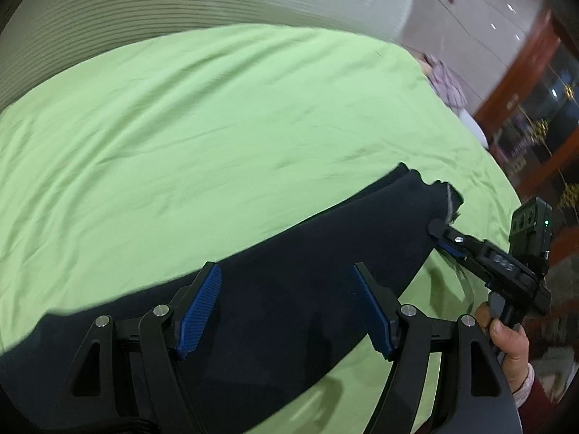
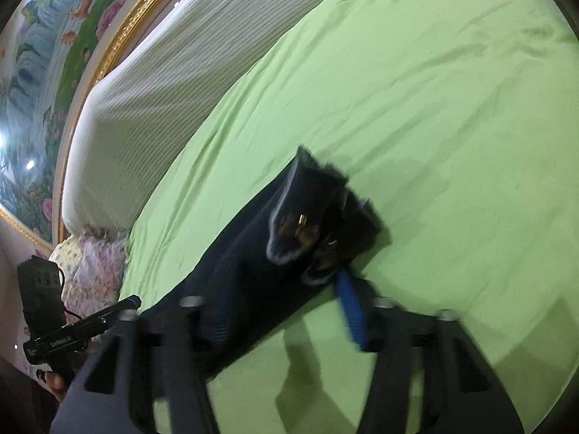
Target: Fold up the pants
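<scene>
The dark pants point(image 1: 289, 271) lie across the green bed point(image 1: 217, 115) at lower centre — right claw point(image 1: 439, 233) pinched on their waist end, left claw point(image 1: 286, 311) apart above the legs — next, grip there and fold.

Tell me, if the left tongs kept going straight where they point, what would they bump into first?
Most likely the dark pants: the open left tongs hover right over them, with the green sheet beneath. How far above the cloth they are is hard to judge.

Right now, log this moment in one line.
left gripper open over pants | right gripper pinching waist end | green bedsheet underneath
</scene>
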